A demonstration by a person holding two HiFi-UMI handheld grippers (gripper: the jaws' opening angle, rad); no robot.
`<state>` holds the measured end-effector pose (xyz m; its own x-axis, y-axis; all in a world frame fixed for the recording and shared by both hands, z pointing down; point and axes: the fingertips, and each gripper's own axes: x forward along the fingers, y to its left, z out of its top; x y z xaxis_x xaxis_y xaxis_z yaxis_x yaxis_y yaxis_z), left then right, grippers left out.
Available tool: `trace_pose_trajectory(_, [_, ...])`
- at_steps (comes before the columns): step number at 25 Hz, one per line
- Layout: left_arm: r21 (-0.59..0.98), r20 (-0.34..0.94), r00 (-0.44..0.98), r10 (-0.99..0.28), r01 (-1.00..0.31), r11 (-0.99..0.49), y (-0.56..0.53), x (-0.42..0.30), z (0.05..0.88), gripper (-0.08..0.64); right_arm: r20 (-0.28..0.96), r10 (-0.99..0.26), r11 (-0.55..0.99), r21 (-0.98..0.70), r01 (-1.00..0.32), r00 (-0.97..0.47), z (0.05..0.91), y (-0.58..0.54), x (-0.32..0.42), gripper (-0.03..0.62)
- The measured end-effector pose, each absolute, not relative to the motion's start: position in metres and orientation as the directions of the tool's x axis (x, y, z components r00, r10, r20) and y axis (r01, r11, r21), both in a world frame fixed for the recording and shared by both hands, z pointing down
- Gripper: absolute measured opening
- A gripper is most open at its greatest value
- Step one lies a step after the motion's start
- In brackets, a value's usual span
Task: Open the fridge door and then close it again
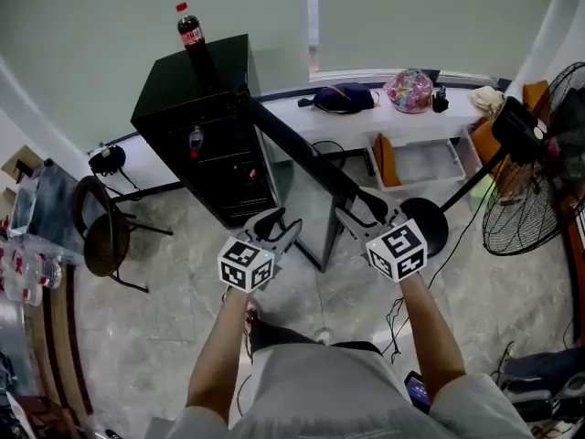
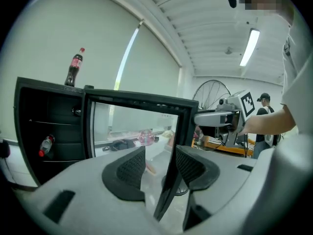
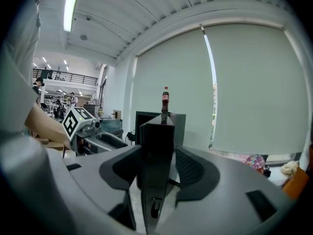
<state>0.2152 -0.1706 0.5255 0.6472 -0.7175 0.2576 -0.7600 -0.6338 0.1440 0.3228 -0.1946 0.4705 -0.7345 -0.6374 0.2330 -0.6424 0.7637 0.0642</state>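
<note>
Fridge [image 1: 196, 126]: black, standing on the floor by the window wall, just beside the white worktop [image 1: 366, 122].
Fridge door [image 1: 302, 144]: swung wide open, glass-panelled, with its free edge towards the person.
Right hand-held gripper [image 3: 157, 168]: closed on the door's free edge, one pad against each face.
Left hand-held gripper [image 2: 160, 168]: jaws apart, holding nothing, near the door's inner side.
Cola bottle [image 1: 191, 33]: upright on top of the fridge.
Small bottle [image 1: 195, 141]: on a shelf inside.
</note>
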Motion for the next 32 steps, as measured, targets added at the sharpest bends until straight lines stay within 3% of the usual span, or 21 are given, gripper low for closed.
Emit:
trace_pose_trajectory(12, [0.129, 0.246, 0.56, -0.791, -0.828, -0.545, -0.195, 0.164, 0.504, 0.178, 0.236, -0.682, 0.719, 0.044, -0.693, -0.693, 0.472, -0.249, 0.368, 0.19])
trace_pose_trajectory(18, [0.108, 0.269, 0.522, -0.809, -0.851, -0.513, -0.204, 0.146, 0.492, 0.167, 0.201, -0.757, 0.626, -0.052, -0.778, -0.622, 0.475, -0.273, 0.385, 0.19])
trace_pose_trajectory(26, [0.019, 0.297, 0.471, -0.83, -0.872, -0.488, -0.227, 0.104, 0.469, 0.166, 0.25, -0.817, 0.538, 0.011, -0.843, -0.519, 0.475, -0.313, 0.399, 0.177])
trace_pose_trajectory(32, [0.014, 0.308, 0.488, -0.817, -0.861, -0.509, -0.256, 0.093, 0.464, 0.166, 0.276, -0.8, 0.557, 0.013, -0.831, -0.532, 0.477, -0.341, 0.409, 0.172])
